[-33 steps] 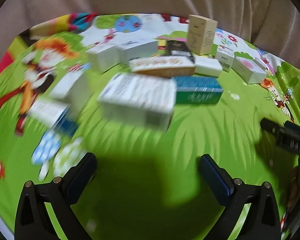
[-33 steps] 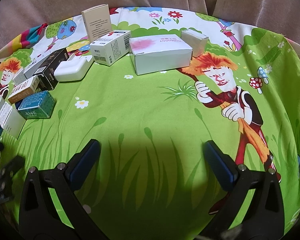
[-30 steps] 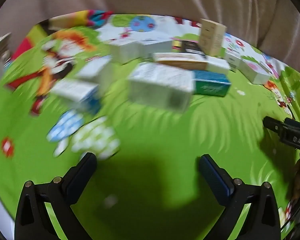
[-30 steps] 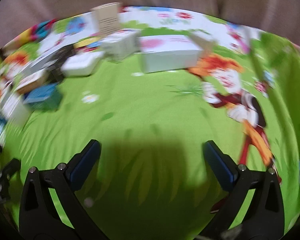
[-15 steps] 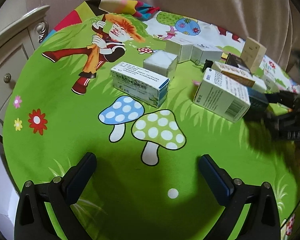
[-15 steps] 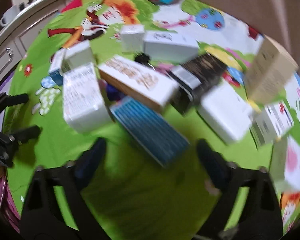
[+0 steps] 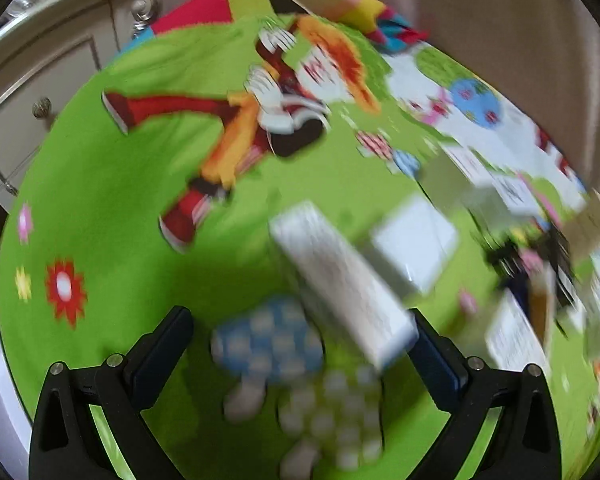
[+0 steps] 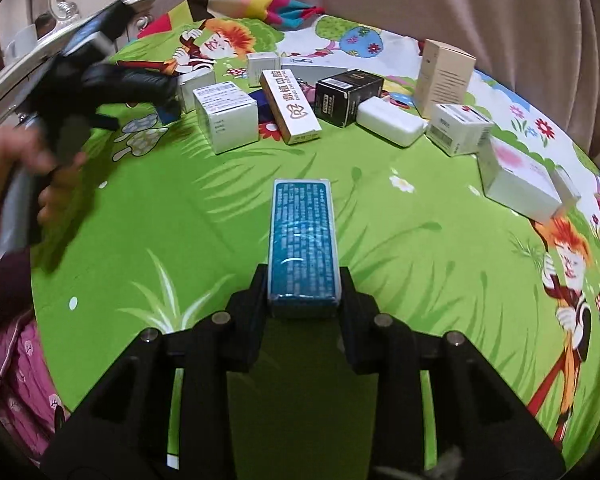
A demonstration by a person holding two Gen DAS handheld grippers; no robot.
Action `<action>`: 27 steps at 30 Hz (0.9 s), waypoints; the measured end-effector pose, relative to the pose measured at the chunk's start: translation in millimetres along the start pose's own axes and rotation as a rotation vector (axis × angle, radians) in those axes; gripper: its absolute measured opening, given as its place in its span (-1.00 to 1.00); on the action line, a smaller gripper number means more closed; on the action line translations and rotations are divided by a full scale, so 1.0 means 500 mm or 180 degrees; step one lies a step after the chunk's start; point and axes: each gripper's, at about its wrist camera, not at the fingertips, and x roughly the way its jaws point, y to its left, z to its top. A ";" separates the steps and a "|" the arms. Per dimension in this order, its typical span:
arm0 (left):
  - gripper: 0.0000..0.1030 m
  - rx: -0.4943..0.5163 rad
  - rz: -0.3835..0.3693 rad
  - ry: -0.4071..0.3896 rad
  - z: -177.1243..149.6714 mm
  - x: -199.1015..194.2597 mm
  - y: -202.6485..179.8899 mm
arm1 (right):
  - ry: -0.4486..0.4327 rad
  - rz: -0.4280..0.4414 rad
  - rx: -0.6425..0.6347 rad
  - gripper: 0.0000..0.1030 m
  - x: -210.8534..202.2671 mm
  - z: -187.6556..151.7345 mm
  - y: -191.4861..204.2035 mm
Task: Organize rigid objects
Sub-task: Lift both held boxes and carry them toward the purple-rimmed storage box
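My right gripper [image 8: 303, 286] is shut on a blue box [image 8: 302, 236] with white print and holds it above the green cartoon cloth [image 8: 400, 248]. Several boxes lie beyond it: a white box [image 8: 226, 122], a long white and tan box [image 8: 290, 106], a black box [image 8: 348, 96], an upright beige box [image 8: 444, 76]. My left gripper [image 7: 300, 344] is open, and a long white box [image 7: 340, 280] lies between its fingers, blurred. The left gripper also shows in the right wrist view [image 8: 112, 84], at the left.
A flat white box [image 8: 392, 126], a small white box [image 8: 458, 128] and a white and pink box [image 8: 520, 178] lie at the right. A square white box [image 7: 416, 246] sits beside the long one. A white cabinet [image 7: 40, 80] stands past the cloth's left edge.
My right gripper has closed on the blue box and pulled it back from the pile. My left gripper has swung left and forward towards the long white box.
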 end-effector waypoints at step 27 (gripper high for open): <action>0.21 0.1151 -0.0663 -0.0185 -0.095 -0.047 0.024 | 0.0044 -0.0041 0.0216 0.34 0.030 0.035 -0.008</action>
